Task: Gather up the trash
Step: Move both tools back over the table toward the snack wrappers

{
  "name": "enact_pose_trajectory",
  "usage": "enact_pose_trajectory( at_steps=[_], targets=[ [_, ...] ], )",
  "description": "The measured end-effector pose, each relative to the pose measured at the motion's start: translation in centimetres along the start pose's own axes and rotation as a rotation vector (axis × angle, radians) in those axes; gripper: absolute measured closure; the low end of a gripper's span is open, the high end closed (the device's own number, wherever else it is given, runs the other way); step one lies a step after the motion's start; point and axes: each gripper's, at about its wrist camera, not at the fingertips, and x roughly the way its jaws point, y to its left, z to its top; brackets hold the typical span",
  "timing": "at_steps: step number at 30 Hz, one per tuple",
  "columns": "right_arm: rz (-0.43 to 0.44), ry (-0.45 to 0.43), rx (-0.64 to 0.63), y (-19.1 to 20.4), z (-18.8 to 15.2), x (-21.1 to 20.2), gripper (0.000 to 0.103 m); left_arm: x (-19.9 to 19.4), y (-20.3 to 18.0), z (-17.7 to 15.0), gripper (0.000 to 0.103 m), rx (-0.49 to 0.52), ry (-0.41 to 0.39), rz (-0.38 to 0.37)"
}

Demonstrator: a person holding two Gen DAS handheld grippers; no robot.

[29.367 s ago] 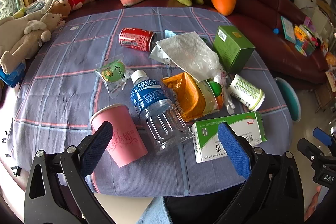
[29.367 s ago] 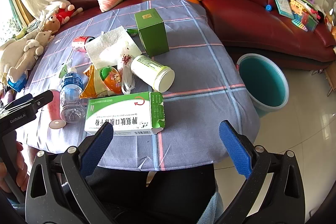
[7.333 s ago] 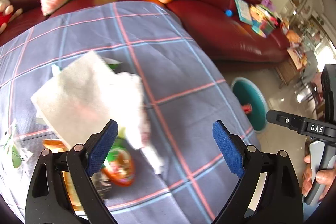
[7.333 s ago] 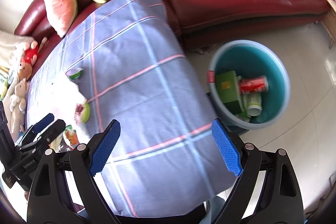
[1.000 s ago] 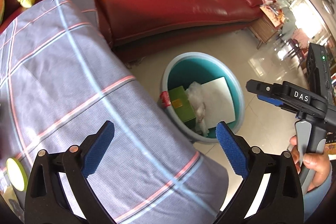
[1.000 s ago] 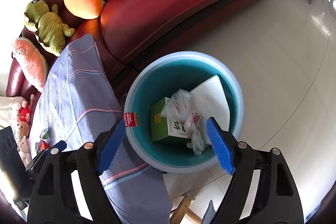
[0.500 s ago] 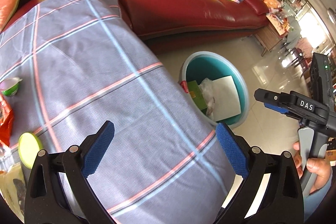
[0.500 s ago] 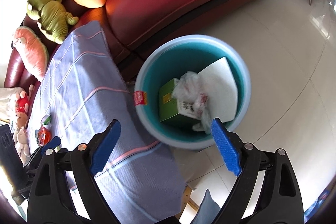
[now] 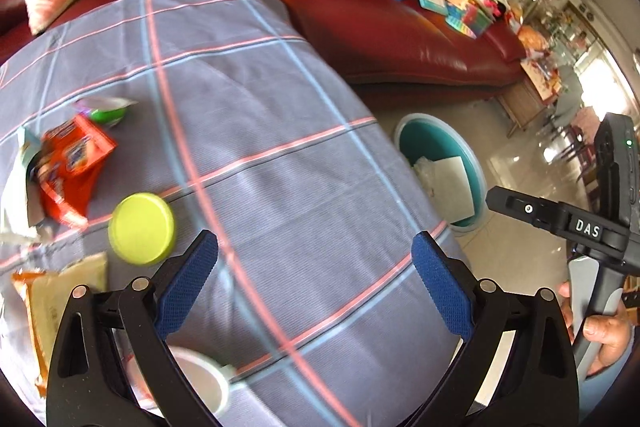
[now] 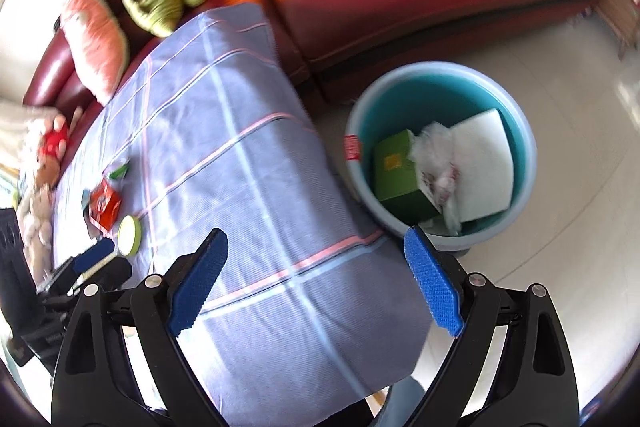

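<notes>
Both grippers hang over the checked tablecloth point(image 9: 280, 131), each with its 2 blue pads spread wide and nothing between them. The left gripper point(image 9: 314, 283) points at bare cloth; the right gripper point(image 10: 316, 283), whose jaws have just been opening, sits above the table's edge. On the floor beside the table stands the teal bin point(image 10: 524, 163), holding a green box point(image 10: 396, 167), crumpled plastic point(image 10: 434, 163) and a white sheet point(image 10: 484, 163). Left on the cloth: a yellow-green lid point(image 9: 142, 229), an orange wrapper point(image 9: 74, 167) and a white cup point(image 9: 200, 379).
</notes>
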Motion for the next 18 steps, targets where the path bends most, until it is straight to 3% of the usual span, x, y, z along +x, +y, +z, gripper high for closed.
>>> enact_pose_trajectory(
  at_steps=[9,18],
  targets=[
    [0.019,0.018,-0.109,6.7,-1.7,-0.3,0.017,-4.3,5.4,-2.5,0.005,-0.055,-0.052,0.057],
    [0.061,0.094,-0.2,12.6,-4.0,1.4,0.017,-8.0,12.7,-5.3,0.005,-0.152,-0.096,0.151]
  ],
)
